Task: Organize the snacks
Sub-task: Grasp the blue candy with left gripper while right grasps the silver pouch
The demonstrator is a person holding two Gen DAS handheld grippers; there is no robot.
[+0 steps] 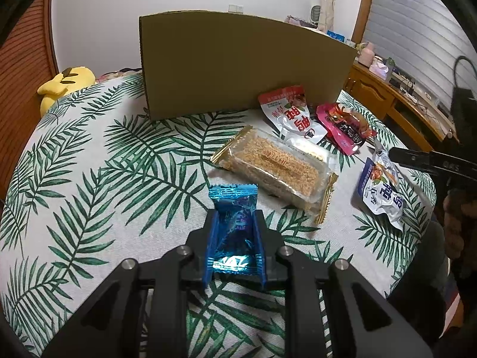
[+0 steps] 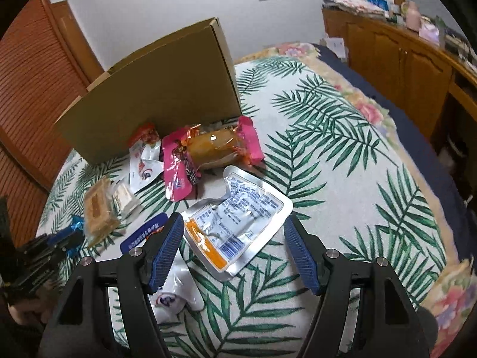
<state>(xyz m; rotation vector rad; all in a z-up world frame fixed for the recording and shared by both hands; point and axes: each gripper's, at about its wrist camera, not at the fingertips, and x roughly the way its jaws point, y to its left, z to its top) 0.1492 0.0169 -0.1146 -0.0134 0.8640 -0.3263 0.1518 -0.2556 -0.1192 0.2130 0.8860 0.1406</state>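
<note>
Left wrist view showed the left gripper (image 1: 234, 238) closed on a blue foil candy (image 1: 234, 229), which was pinched between the two blue pads just above the leaf-print cloth (image 1: 89, 179) of the bed. Beyond it, a clear-wrapped crumbly cake (image 1: 274, 167) lay flat, and behind that a red-and-white pouch (image 1: 290, 113) and a pink-wrapped pastry (image 1: 342, 128) were seen close against the upright cardboard box (image 1: 238, 65).

From the right wrist view, the right gripper (image 2: 232, 241) was held open, with a silver pouch (image 2: 238, 211) lying between its spread fingers, apparently untouched by the pads. A blue-and-white pouch (image 2: 143, 234) was partly hidden under the gripper's left-hand finger.

The step in hand was judged to be a pick-up on both sides: the candy already secured, the silver pouch only straddled. For the next move, the right fingers would probably need to be lowered and closed across the pouch, which was flat and slippery, so a thin edge grip could be lost. The candy would then have to be carried over the box wall, whose opening was not shown.
</note>
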